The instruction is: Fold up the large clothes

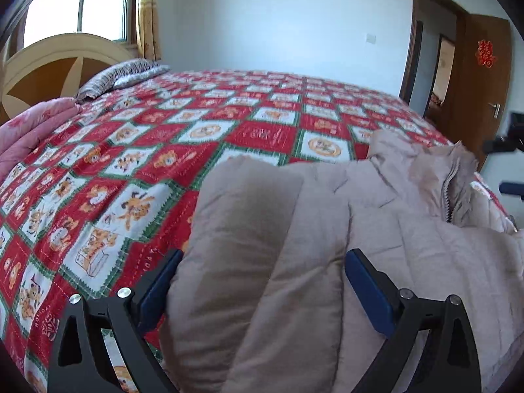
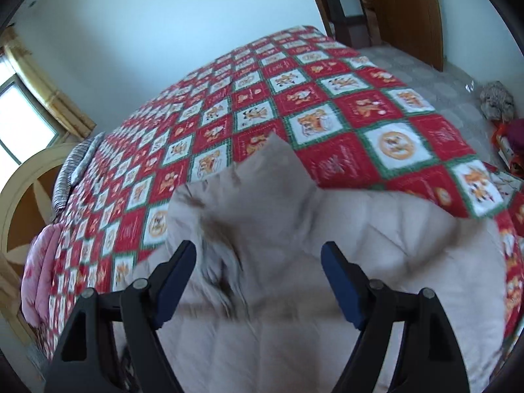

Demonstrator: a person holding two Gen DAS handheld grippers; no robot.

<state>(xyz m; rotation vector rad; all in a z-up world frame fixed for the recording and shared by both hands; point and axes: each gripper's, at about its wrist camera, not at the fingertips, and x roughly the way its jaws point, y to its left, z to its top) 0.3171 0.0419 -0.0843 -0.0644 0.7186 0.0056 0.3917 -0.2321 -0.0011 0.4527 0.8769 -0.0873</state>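
A beige padded jacket (image 1: pixel 376 213) lies at the near edge of a bed covered with a red-and-white checked quilt (image 1: pixel 163 150). Its zipper (image 1: pixel 448 190) and collar point toward the right of the left wrist view. My left gripper (image 1: pixel 265 254) is open, its blue pads wide apart with a thick padded fold of the jacket between them. In the right wrist view the jacket (image 2: pixel 393 229) is blurred, and its collar (image 2: pixel 275 163) sticks up toward the quilt (image 2: pixel 360 104). My right gripper (image 2: pixel 258 246) hovers open over the jacket, gripping nothing.
A pink blanket (image 1: pixel 29 124) and a striped pillow (image 1: pixel 124 75) lie by the round headboard (image 1: pixel 49 65) at the far left. A brown door (image 1: pixel 484 82) stands open at the right. A grey bundle (image 2: pixel 497 101) and red things (image 2: pixel 511 137) sit on the floor.
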